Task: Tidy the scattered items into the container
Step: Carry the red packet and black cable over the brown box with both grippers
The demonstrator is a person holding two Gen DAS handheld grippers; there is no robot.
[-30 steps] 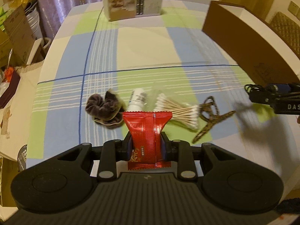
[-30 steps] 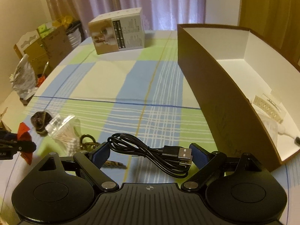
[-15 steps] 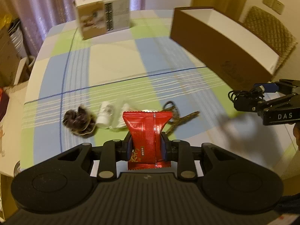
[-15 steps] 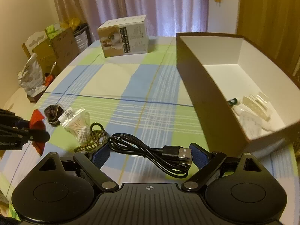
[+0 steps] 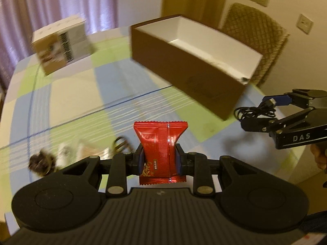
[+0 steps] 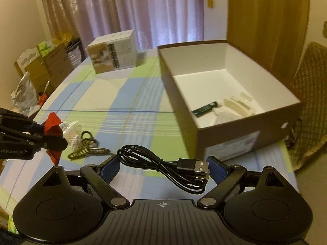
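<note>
Left gripper (image 5: 159, 159) clenched on red foil snack packet (image 5: 160, 143), right gripper (image 6: 163, 168) grasping coiled black USB cable (image 6: 163, 168), both short of brown cardboard box (image 6: 241, 130). Best carried above rim, over white interior, before releasing.

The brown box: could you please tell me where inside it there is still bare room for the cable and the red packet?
Inside the brown box, the far half of the white floor, toward the back wall, is bare. The near end is crowded: a green pen-like item and pale packets lie there.
</note>
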